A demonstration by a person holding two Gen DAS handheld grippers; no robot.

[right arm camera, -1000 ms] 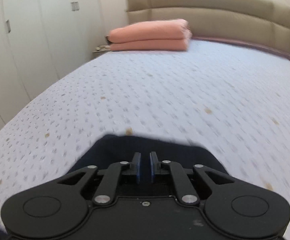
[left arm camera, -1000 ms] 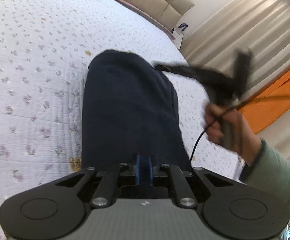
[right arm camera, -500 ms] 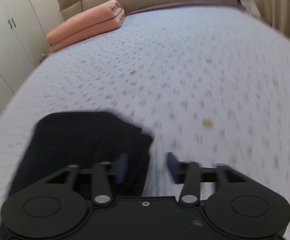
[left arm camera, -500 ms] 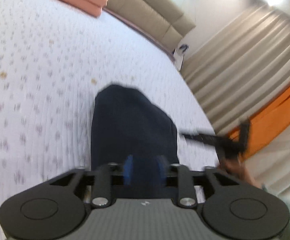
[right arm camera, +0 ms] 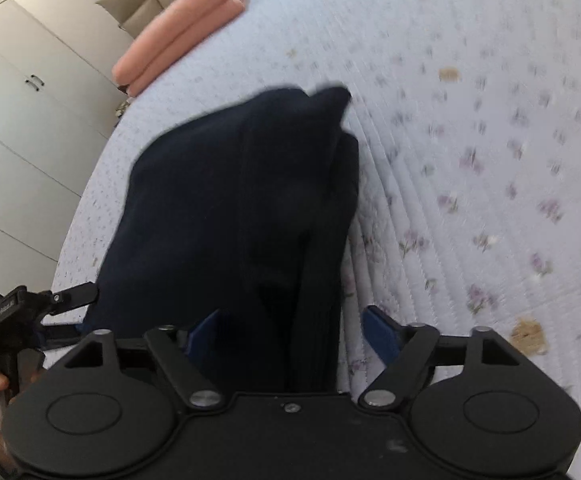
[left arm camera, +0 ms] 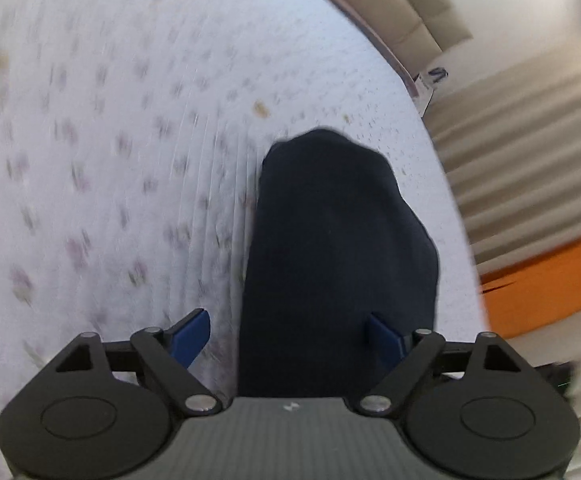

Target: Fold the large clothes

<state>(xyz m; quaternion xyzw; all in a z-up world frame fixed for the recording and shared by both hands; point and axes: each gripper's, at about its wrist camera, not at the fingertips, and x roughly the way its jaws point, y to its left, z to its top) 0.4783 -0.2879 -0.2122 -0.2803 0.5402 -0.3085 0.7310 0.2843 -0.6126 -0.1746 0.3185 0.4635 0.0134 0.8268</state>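
Right, the folded navy garment [left arm camera: 338, 240] lies on the floral bedspread [left arm camera: 110, 140] near its edge. Left gripper [left arm camera: 288, 338] and right gripper [right arm camera: 290, 330] jaws are opening, straddling cloth, pinching nothing. Risk: a pad snags the cloth, dragging the layers apart.

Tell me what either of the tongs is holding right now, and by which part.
Nothing is held. Both the left tongs and the right tongs are opening, each straddling the near end of the folded dark garment without pinching it.
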